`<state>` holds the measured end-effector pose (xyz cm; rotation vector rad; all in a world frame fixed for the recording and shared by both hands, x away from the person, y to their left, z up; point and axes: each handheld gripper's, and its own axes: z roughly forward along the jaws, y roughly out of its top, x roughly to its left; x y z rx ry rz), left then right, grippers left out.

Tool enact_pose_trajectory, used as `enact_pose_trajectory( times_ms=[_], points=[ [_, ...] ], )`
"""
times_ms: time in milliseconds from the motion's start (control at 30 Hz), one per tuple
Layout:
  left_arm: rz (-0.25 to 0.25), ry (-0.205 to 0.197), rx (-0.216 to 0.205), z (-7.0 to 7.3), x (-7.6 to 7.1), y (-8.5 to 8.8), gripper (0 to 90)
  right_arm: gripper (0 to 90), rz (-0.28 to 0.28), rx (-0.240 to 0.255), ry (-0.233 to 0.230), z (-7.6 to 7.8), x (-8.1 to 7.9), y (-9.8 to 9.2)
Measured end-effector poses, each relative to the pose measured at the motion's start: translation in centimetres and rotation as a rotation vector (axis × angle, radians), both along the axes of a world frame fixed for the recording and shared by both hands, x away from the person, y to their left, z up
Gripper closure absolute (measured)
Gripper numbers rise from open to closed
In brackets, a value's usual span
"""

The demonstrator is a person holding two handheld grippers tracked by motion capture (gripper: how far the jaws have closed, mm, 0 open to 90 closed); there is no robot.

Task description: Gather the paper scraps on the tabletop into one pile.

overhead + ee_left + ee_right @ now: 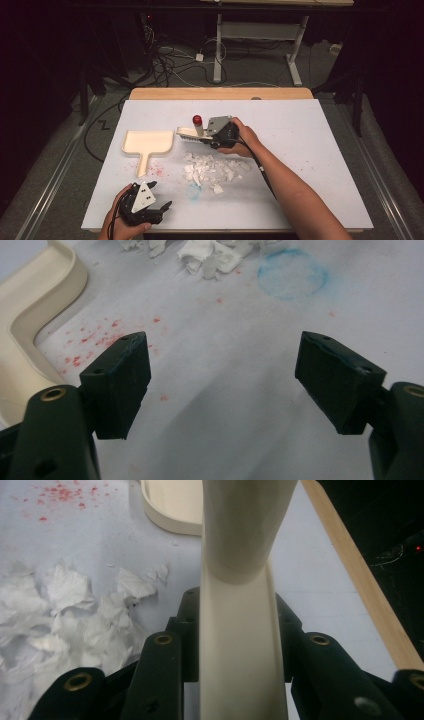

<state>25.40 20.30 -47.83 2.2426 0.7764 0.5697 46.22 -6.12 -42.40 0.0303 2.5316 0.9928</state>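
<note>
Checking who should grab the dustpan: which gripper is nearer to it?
Left. The open left gripper sits just below the dustpan handle's end, with red specks between them. The right gripper holds the brush just past the pan's right edge.

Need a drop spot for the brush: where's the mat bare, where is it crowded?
Bare: the mat's right part, beyond the forearm; the far strip between brush and wooden edge; the left margin beside the dustpan. Crowded: the centre, with the paper scraps below the right gripper, and the near-left corner with the left gripper.
</note>
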Motion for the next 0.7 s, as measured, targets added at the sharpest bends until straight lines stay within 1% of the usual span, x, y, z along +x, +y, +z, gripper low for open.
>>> enact_pose_trajectory(
  times_ms=[67, 100, 133, 200, 267, 300, 400, 433, 500, 533, 567, 600, 633, 667, 700],
  points=[
    [-0.007, -0.002, 0.004, 0.0, 0.0, 0.0, 21.6, 68.0, 0.014, -0.012, 0.005, -0.7, 0.0, 1.2],
    [-0.01, -0.002, 0.003, 0.0, -0.1, -0.1, 21.6, 68.0, 0.014, -0.012, 0.005, -0.7, 0.0, 1.2],
    [-0.011, -0.002, 0.004, 0.0, -0.1, -0.1, 21.6, 68.0, 0.032, -0.009, 0.006, -0.9, -0.1, 1.7],
    [-0.013, -0.003, 0.003, 0.0, -0.1, -0.1, 21.6, 68.0, 0.047, -0.014, 0.005, -1.0, -0.4, 2.2],
    [-0.013, -0.005, 0.003, 0.1, -0.1, 0.0, 21.6, 68.0, 0.056, -0.015, 0.003, -1.0, -0.6, 2.5],
    [-0.014, -0.008, -0.001, 0.1, -0.2, 0.0, 21.6, 67.9, 0.094, -0.026, 0.012, -1.2, -0.8, 2.7],
    [-0.014, -0.01, -0.004, 0.1, -0.2, 0.0, 21.6, 67.9, 0.104, -0.037, 0.017, -1.3, -1.2, 2.7],
    [-0.015, -0.008, -0.003, 0.1, -0.2, -0.1, 21.6, 67.9, 0.131, -0.045, 0.015, -1.3, -1.2, 2.3],
    [-0.019, -0.008, 0.0, 0.1, -0.2, -0.1, 21.6, 67.9, 0.151, -0.037, 0.044, -1.2, -1.4, 1.7],
    [-0.019, -0.008, 0.0, 0.1, -0.2, -0.1, 21.6, 67.9, 0.151, -0.037, 0.044, -1.2, -1.4, 1.7],
    [-0.019, -0.007, 0.006, 0.1, -0.2, -0.2, 21.6, 67.9, 0.186, -0.047, 0.061, -1.0, -1.8, 1.0],
    [-0.019, -0.007, 0.006, 0.1, -0.2, -0.2, 21.6, 67.9, 0.215, -0.049, 0.061, -0.9, -1.9, 0.6],
    [-0.021, -0.007, 0.007, 0.1, -0.2, -0.3, 21.6, 67.9, 0.215, -0.049, 0.061, -0.9, -1.9, 0.6],
    [-0.021, -0.008, 0.001, 0.1, -0.2, -0.3, 21.6, 67.9, 0.247, -0.068, 0.081, -0.6, -2.5, -0.2],
    [-0.021, -0.009, 0.0, 0.2, -0.3, -0.4, 21.6, 67.9, 0.247, -0.068, 0.081, -0.6, -2.5, -0.2]
  ],
)
